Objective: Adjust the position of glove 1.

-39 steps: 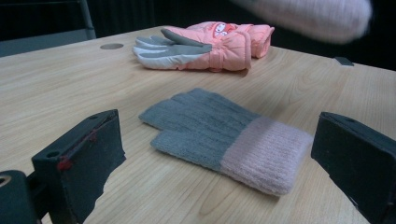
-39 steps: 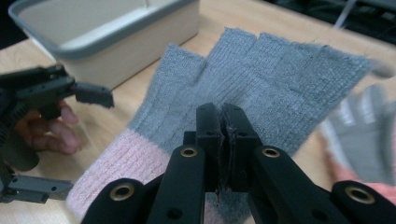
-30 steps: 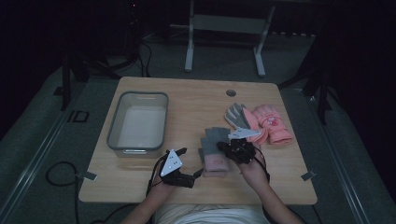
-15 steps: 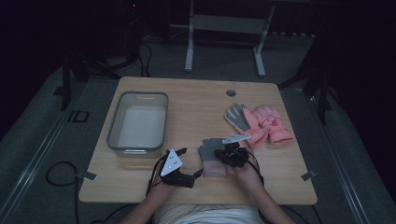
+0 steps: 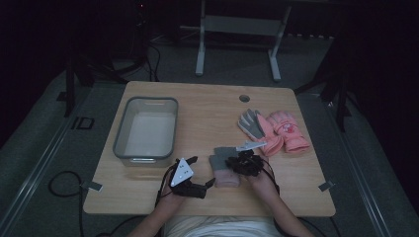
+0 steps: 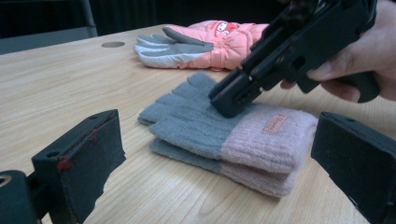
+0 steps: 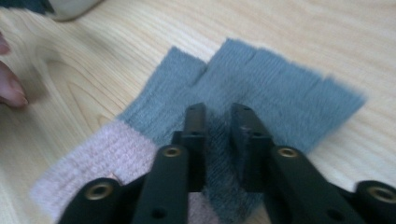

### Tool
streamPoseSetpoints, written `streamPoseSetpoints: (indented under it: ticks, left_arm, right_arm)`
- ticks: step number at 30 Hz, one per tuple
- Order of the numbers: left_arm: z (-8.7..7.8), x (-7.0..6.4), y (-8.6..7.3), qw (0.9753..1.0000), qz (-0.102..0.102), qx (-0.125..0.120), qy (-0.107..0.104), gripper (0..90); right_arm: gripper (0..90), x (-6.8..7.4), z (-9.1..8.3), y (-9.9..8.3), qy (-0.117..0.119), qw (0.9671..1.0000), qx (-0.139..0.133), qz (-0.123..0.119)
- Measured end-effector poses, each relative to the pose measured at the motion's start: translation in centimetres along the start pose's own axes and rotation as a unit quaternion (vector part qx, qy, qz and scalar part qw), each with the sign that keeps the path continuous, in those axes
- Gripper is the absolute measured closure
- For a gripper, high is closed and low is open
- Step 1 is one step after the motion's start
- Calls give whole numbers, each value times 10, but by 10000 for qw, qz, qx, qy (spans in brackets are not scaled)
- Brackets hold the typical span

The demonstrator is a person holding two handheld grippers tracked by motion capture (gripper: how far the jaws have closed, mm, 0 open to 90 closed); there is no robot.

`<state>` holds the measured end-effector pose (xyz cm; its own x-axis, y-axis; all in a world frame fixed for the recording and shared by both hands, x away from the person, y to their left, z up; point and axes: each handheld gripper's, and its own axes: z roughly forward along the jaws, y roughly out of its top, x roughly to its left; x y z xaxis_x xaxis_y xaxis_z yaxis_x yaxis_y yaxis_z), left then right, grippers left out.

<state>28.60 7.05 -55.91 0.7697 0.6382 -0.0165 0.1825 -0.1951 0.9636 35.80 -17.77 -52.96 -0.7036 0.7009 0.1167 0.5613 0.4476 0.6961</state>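
Note:
Two grey knit gloves with pink cuffs [image 5: 225, 171] [image 6: 261, 144] [image 7: 285, 91] lie stacked near the table's front edge. My right gripper [image 5: 233, 160] [image 6: 229, 100] [image 7: 218, 112] comes down on the grey part of the top glove. Its jaws are nearly together with a fold of grey knit pinched between them. Just left of the pair, my left gripper [image 5: 201, 171] rests low over the table with its jaws wide apart and nothing between them. It faces the gloves.
A pair of pink ski gloves [image 5: 281, 129] [image 6: 219, 42] with grey palms lies at the right. A clear plastic bin [image 5: 118, 140] stands at the left. A round cable hole [image 5: 244, 98] sits near the table's far edge.
My right gripper has moved a little left and toward the front edge, down onto the knit gloves, and has closed on the top one. The left gripper has stayed still.

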Motion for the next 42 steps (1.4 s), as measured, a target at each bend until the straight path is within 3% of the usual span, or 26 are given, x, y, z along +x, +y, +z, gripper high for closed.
streamPoseSetpoints:
  ticks: [5,7,9,11,13,15,17,18,21,23,24,27,29,32,35,38,42]
  left_arm:
    - [6,-8,2,9990,360,169,-197,39]
    - [7,-11,3,9983,468,283,-196,39]
    - [8,-14,6,9981,437,376,-235,39]
    - [10,-16,13,9953,341,807,-408,40]
    - [12,-19,18,9925,520,956,-560,40]
    - [15,-20,21,9893,608,1052,-811,40]
    - [19,-19,24,9855,682,1142,-1054,40]
    - [21,-21,26,9837,846,1186,-1055,41]
    - [27,-26,30,9750,1351,1348,-1138,55]
    - [33,-29,33,9702,1500,1457,-1223,57]
    - [36,-29,34,9683,1570,1506,-1226,64]
    - [46,-29,35,9625,1712,1609,-1359,134]
    - [53,-29,34,9582,1810,1715,-1404,142]
    - [58,-30,32,9499,2087,1873,-1377,167]
    - [61,-31,28,9486,2144,1899,-1343,206]
    - [62,-31,26,9454,2322,1901,-1269,236]
    - [64,-33,22,9417,2514,1912,-1162,245]
  right_arm:
    - [474,-4,-18,6,12,9997,-205,-98]
    - [344,-8,-25,7,-12,9993,-384,-23]
    - [223,-13,-31,6,55,9982,-584,102]
    - [170,-17,-36,7,112,9977,-663,127]
    - [125,-20,-41,7,176,9974,-694,44]
    - [149,-21,-46,7,179,9967,-787,-94]
    - [181,-28,-49,9,441,9944,-960,-65]
    - [200,-31,-50,10,475,9939,-995,-58]
    - [194,-36,-53,16,500,9951,-854,52]
    - [153,-38,-52,19,354,9968,-696,161]
    - [120,-39,-50,21,430,9967,-659,177]
    - [142,-39,-45,24,571,9966,-597,41]
    - [309,-42,-38,25,507,9970,-571,107]
    - [437,-51,-24,26,357,9979,-430,342]
    - [449,-58,-9,27,270,9979,-316,496]
    - [399,-59,4,26,107,9989,-138,437]
    - [333,-61,19,21,136,9985,114,508]
